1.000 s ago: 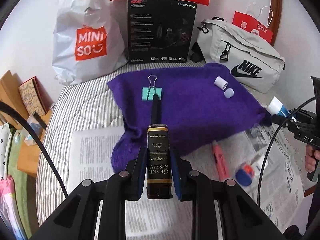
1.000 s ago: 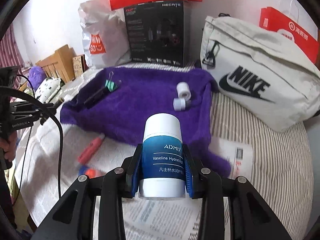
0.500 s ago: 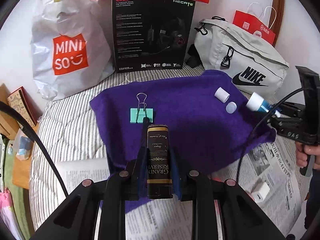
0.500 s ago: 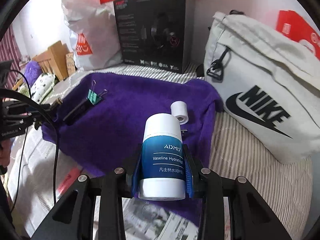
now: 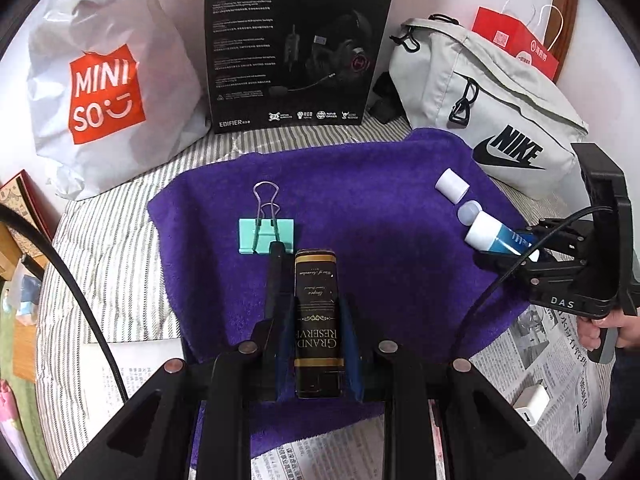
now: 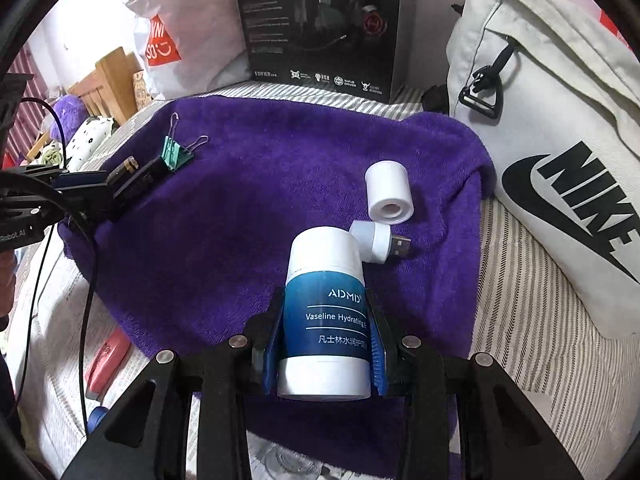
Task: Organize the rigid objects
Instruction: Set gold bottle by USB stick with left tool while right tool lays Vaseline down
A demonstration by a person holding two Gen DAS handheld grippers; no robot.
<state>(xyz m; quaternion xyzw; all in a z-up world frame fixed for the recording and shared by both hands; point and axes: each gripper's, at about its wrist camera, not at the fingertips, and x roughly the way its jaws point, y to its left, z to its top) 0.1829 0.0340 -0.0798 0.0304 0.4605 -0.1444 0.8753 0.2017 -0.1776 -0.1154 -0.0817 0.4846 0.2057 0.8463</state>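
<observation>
My left gripper (image 5: 318, 320) is shut on a small black and gold box (image 5: 318, 304), held low over the near part of a purple towel (image 5: 360, 200). Just ahead on the towel lie a teal binder clip (image 5: 266, 236) and a black stick-like item (image 5: 275, 272). My right gripper (image 6: 326, 320) is shut on a white and blue lotion bottle (image 6: 326, 304), low over the towel (image 6: 240, 208). Its cap end sits close to a small white USB light (image 6: 376, 240) and a white cylinder (image 6: 390, 192). The left wrist view shows the right gripper (image 5: 500, 240) at the towel's right edge.
A white shop bag (image 5: 104, 88), a black headset box (image 5: 296, 44) and a grey sling bag (image 5: 492, 96) stand along the back. Newspaper (image 5: 552, 360) with a white charger (image 5: 530, 404) lies at the front right. A red pen-like item (image 6: 106, 360) lies on the newspaper.
Both grippers have moved forward and down over the purple towel with their loads. The bottle's cap end has come right up to the USB light. Neither grip has changed.
</observation>
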